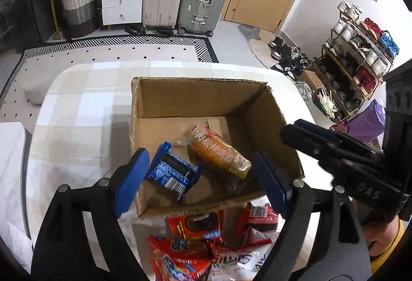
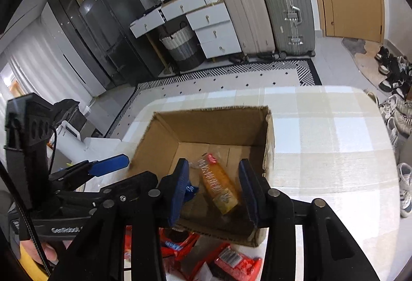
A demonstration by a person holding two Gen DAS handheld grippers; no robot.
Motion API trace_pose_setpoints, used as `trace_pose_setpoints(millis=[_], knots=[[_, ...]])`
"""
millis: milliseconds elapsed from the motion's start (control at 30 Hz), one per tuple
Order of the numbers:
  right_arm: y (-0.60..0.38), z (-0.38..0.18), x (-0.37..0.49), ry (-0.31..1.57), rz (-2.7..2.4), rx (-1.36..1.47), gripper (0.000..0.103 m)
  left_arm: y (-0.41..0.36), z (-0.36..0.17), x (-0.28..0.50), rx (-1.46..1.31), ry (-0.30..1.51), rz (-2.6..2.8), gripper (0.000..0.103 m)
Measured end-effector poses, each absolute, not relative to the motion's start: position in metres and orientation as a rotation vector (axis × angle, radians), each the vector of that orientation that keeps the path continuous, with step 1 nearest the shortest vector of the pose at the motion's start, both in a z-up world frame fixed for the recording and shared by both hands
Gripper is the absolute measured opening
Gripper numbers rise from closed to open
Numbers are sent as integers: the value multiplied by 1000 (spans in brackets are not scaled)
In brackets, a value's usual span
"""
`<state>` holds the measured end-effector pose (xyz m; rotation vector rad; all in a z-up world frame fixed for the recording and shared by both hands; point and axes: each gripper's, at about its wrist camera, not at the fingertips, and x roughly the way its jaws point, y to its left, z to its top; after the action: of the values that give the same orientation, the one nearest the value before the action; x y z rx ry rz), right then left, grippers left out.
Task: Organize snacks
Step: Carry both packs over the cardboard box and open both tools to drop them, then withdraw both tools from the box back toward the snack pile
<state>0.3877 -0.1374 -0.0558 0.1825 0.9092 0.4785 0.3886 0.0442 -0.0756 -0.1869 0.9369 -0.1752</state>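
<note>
Claws first: my left gripper (image 1: pixel 198 178) stands wide over the near left corner of the cardboard box (image 1: pixel 195 98), its pads clear of the blue cookie pack (image 1: pixel 171 174) lying just below them in the box. My right gripper (image 2: pixel 213 188) hangs over the box's near edge, jaws narrowly apart, nothing pinched between them. Beside the blue pack, an orange wrapped cake (image 1: pixel 219 152) lies slantwise on the box floor. Red snack packets (image 1: pixel 195 247) are heaped on the checked tabletop (image 1: pixel 77 105) at its near edge, just outside the box.
</note>
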Motion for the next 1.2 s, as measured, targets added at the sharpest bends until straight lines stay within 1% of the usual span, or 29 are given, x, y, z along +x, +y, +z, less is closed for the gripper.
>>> trace_pose_setpoints(millis=[100,233,333,400,533,567,600,667,767,833,867,967,1000,1033,1200], knots=[[-143,-36,369,876,480,183,50,43,-60,370,-189,904,-200,82],[-147,-8,341,833,492,183,52,39,-34,334,-180,867,-220,82],[-150,15,314,797,505,182,61,37,-9,300,-178,832,-221,82],[-154,28,295,769,516,193,69,34,10,276,-189,815,-237,83],[-161,57,248,707,534,226,71,29,41,226,-180,772,-246,85],[-161,63,238,692,537,229,73,28,50,210,-180,755,-243,85],[-162,71,223,670,540,232,80,27,56,197,-181,742,-242,86],[-164,84,197,628,544,234,87,28,69,163,-181,707,-238,88],[-161,103,151,561,567,212,88,32,85,111,-164,653,-187,90],[-160,110,126,530,572,204,92,34,93,81,-157,613,-174,95],[-160,114,112,511,578,201,93,36,98,61,-152,586,-157,102],[-157,121,62,433,567,159,94,41,108,13,-129,499,-109,102],[-158,122,51,414,565,150,98,43,109,2,-124,483,-105,102],[-158,121,38,392,564,142,100,45,109,-17,-118,457,-100,102],[-163,109,-13,307,541,117,101,59,92,-70,-115,404,-91,102]])
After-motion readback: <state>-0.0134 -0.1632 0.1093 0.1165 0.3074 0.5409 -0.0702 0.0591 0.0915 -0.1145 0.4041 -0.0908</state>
